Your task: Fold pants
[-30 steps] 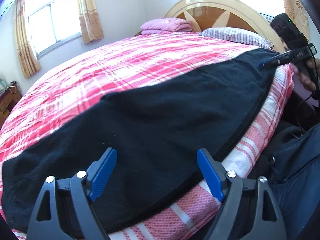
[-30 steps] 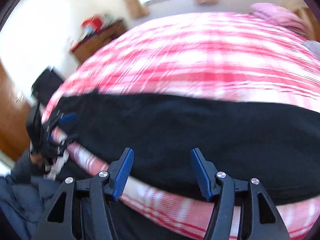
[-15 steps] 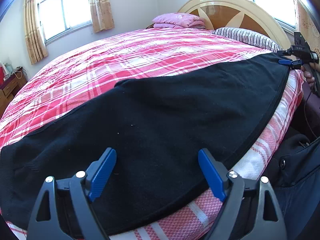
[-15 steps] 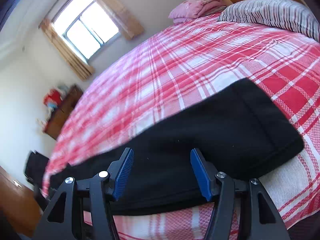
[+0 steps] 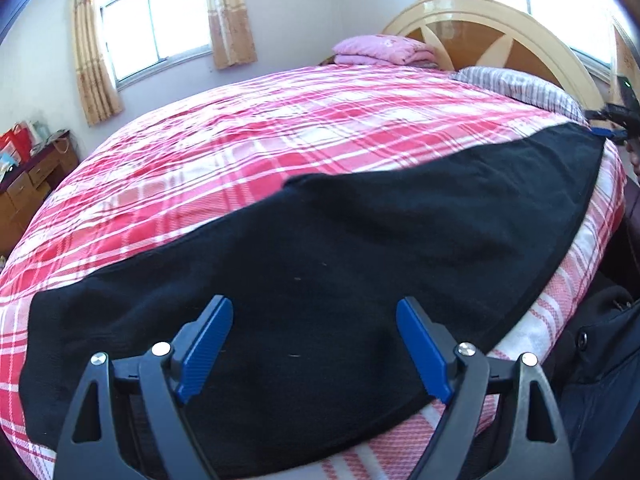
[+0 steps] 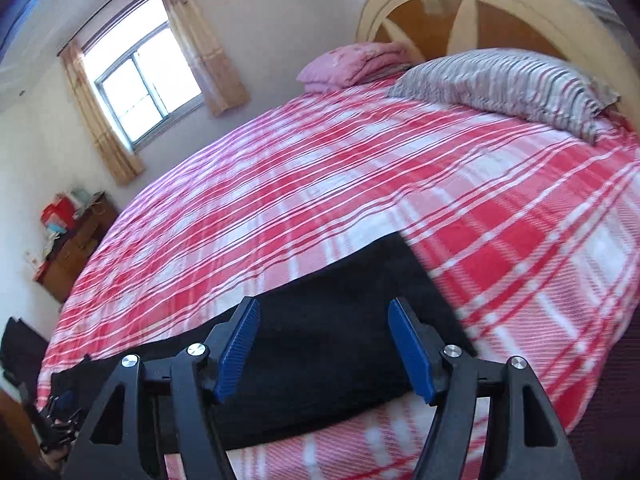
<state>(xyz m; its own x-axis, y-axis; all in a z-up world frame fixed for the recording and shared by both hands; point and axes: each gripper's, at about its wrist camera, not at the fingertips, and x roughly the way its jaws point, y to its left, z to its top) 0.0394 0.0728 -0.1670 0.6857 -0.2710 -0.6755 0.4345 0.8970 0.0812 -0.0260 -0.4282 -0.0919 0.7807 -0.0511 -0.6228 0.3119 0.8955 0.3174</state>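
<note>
Left hand-held gripper (image 5: 314, 346) hovers over the black pants (image 5: 340, 264), its blue fingers spread wide and holding nothing. These pants lie flat along the near edge of the bed (image 5: 280, 132), on the red plaid cover, stretching from the left side toward the headboard (image 5: 496, 20). Right hand-held gripper (image 6: 324, 354) is above the far end of the pants (image 6: 340, 340), also spread wide with nothing between its fingers. Behind it a striped pillow (image 6: 504, 80) rests near the headboard.

Black pants (image 5: 340, 264) spread flat lengthwise; near bed edge
</note>
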